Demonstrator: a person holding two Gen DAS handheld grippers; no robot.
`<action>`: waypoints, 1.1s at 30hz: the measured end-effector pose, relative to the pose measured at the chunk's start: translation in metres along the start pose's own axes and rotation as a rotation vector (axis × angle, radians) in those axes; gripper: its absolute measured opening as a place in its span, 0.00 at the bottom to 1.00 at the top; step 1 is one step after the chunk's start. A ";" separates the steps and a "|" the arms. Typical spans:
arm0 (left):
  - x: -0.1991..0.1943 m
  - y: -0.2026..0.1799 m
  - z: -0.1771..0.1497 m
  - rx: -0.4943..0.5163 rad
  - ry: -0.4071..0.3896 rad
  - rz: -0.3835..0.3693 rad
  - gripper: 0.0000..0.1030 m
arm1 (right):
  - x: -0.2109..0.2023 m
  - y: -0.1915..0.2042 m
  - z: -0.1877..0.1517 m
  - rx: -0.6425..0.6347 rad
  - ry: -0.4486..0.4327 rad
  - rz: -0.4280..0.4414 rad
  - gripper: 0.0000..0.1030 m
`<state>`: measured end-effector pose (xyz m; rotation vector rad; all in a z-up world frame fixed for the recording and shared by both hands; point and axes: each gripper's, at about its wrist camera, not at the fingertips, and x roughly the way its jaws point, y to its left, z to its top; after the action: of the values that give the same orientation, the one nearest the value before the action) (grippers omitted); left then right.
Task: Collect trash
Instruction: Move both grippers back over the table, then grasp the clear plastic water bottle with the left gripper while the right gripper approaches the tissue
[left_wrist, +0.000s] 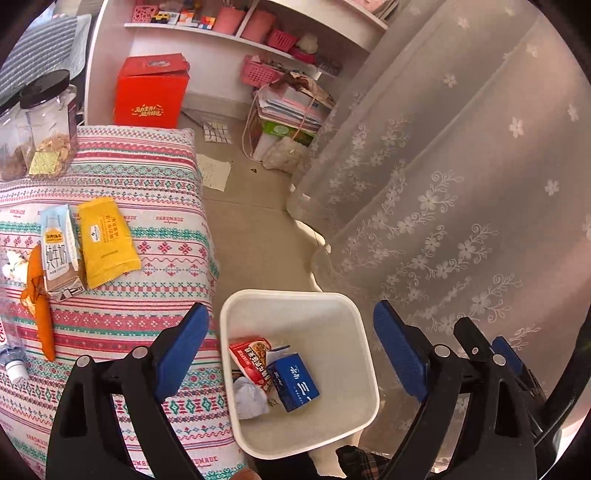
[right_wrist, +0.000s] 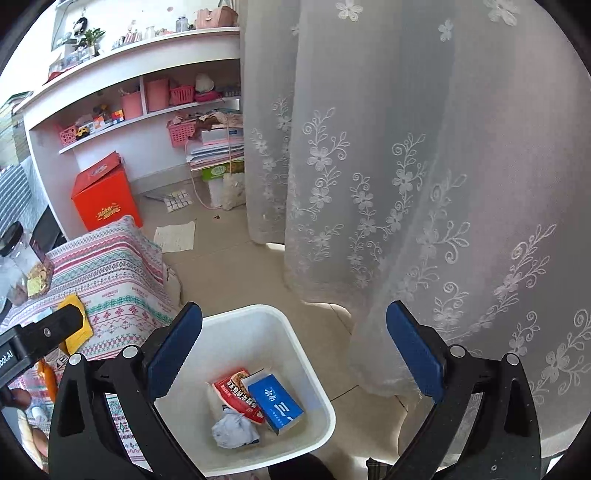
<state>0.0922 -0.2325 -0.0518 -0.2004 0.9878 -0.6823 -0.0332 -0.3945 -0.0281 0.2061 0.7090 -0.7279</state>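
Observation:
A white square bin (left_wrist: 332, 314) stands on the floor beside the patterned table; it also shows in the right wrist view (right_wrist: 314, 369). Inside lie a blue carton (left_wrist: 293, 382), a red wrapper (left_wrist: 251, 360) and a crumpled tissue (left_wrist: 251, 402). On the table lie a yellow packet (left_wrist: 105, 240), a milk carton (left_wrist: 61, 251), an orange wrapper (left_wrist: 40, 314) and a small bottle (left_wrist: 13, 362). My left gripper (left_wrist: 291, 350) is open and empty above the bin. My right gripper (right_wrist: 295, 350) is open and empty above the bin too.
A patterned tablecloth (left_wrist: 147, 192) covers the table, with clear snack jars (left_wrist: 50, 125) at its back. A lace curtain (left_wrist: 461, 184) hangs right of the bin. A red box (left_wrist: 149, 94), stacked papers (left_wrist: 291, 107) and a pink-bin shelf (left_wrist: 240, 26) stand beyond.

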 end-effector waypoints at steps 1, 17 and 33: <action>-0.003 0.005 0.002 -0.009 -0.005 0.014 0.85 | 0.000 0.007 0.000 -0.011 0.001 0.006 0.93; -0.050 0.123 0.017 -0.202 -0.048 0.262 0.85 | -0.006 0.098 -0.010 -0.161 0.038 0.115 0.93; -0.057 0.294 0.028 -0.533 0.070 0.454 0.85 | -0.001 0.181 -0.030 -0.320 0.127 0.221 0.93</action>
<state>0.2232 0.0268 -0.1297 -0.4038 1.2183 -0.0014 0.0721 -0.2480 -0.0620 0.0364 0.8969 -0.3854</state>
